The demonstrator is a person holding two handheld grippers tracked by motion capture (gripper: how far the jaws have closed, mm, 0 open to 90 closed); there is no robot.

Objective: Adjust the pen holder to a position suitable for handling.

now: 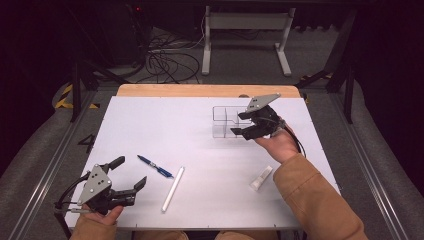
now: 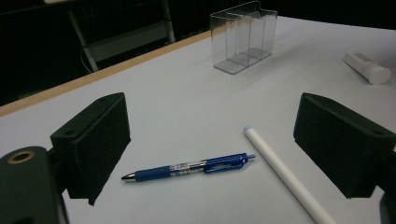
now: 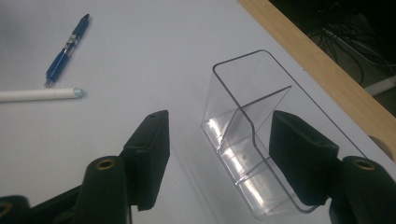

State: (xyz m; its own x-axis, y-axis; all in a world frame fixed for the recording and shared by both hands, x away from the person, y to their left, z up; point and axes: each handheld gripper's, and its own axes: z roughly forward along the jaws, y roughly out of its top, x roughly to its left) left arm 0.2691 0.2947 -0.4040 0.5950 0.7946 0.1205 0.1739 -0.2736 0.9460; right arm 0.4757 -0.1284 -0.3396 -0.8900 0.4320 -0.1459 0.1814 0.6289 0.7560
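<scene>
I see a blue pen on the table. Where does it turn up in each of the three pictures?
High view: the blue pen lies lower left of centre, just right of the left tongs.
Left gripper view: bottom centre, between the two black jaws.
Right gripper view: top left corner.
Shared landmark: the white stick lying beside the pen.
</scene>
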